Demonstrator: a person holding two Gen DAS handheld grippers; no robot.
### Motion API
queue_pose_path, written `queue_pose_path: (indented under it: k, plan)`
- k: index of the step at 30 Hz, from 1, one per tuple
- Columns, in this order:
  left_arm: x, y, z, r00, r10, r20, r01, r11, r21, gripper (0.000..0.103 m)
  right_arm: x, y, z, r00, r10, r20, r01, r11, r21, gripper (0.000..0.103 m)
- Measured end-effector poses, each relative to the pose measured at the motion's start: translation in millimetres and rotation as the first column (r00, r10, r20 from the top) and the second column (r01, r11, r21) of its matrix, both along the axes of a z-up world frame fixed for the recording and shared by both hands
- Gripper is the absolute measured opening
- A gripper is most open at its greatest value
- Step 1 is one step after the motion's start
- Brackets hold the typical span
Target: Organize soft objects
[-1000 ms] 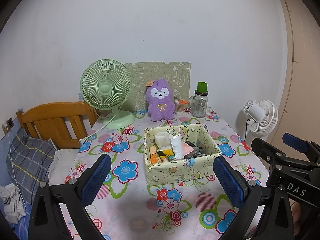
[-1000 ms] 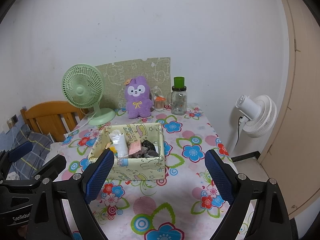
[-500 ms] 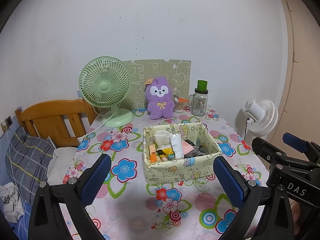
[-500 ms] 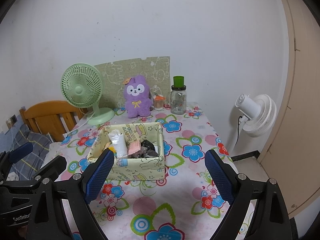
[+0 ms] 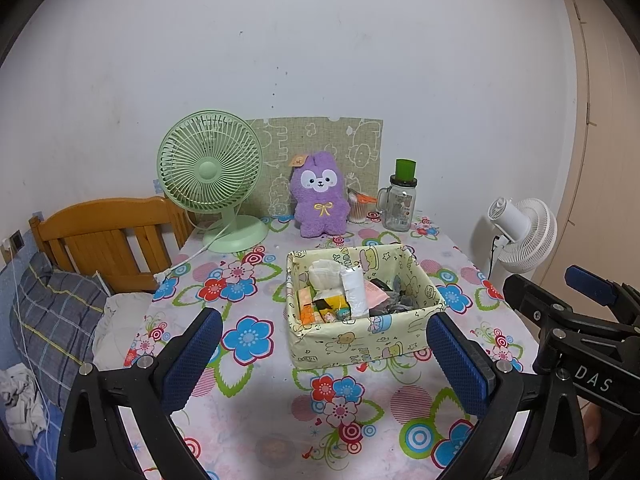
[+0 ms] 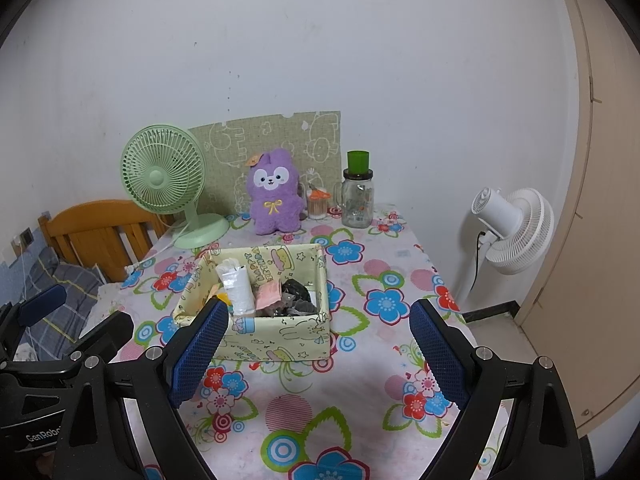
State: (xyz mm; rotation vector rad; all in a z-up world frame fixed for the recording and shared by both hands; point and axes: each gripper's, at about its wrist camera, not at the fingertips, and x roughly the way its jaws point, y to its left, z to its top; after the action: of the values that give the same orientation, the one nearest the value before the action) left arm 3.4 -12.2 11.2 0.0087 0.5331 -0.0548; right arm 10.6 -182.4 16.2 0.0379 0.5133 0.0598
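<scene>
Fabric box [image 5: 362, 344] holds packets, perhaps tissues; both grippers' fingers [image 5: 192, 356] wide, empty.

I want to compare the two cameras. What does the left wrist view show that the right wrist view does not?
Only the left view shows the orange packets in the box and crumpled white cloth on the bed. Only the right view shows bare floor beside the table. Both show the box, plush, green fan, jar, white fan and both open tongs, left and right.

No visible change, view barely shifted, nothing moved
</scene>
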Motion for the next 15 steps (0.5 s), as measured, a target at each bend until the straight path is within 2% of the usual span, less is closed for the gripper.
queue_pose_path:
  k: [15]
  plan:
    - [0.6,0.4,0.5,1.000,0.003,0.008,-0.003,1.000,-0.003,0.103,0.5,1.9,-0.3,1.000,0.001,0.009,-0.002,1.000,0.002,0.094]
